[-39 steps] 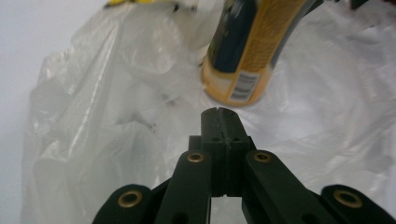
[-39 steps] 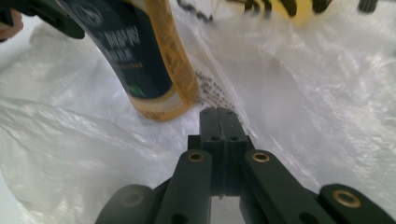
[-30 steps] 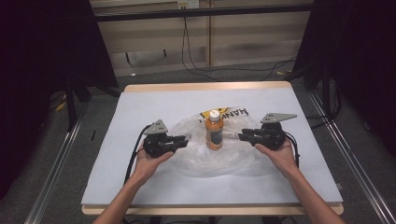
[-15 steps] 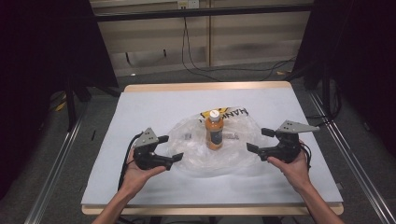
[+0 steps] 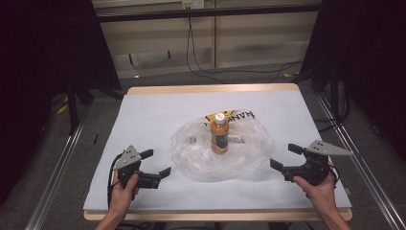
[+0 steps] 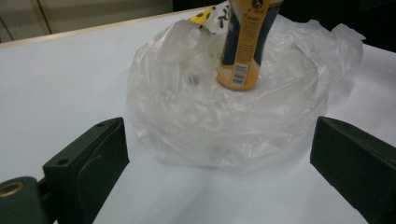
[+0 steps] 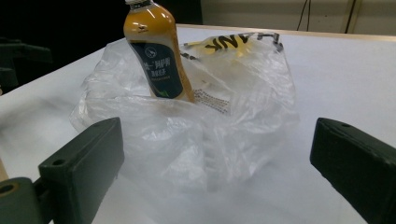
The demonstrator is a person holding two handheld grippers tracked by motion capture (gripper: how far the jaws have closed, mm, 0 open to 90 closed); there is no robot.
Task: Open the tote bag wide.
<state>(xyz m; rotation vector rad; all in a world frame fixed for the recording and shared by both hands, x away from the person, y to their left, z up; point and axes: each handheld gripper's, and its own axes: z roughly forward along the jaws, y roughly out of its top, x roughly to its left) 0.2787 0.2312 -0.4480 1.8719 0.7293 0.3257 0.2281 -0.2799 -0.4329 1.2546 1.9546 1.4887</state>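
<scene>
Standing upright at the middle of the crumpled clear plastic bag (image 5: 221, 151), the orange bottle (image 5: 219, 135) was the landmark; its long axis ran straight up, white cap on top. The left gripper (image 5: 155, 162) sat to the bottle's left and nearer the person; the right gripper (image 5: 286, 155) sat to the bottle's right, also nearer the person. Both pointed inward at the bag, and neither was clearly closer. Jaws of both had just been opening and stood wide, with nothing between them; the bag lay ahead of each pair, apart from the pads. In the left gripper view the bottle (image 6: 245, 44) rose beyond the bag's near rim; the right gripper view showed the bottle (image 7: 159, 53) beside a yellow printed strip (image 7: 233, 43). Judged: either hand would reach inward and away. The white table (image 5: 143, 115) was bare around the bag; behind it, dark curtains and floor cables (image 5: 201, 67).
</scene>
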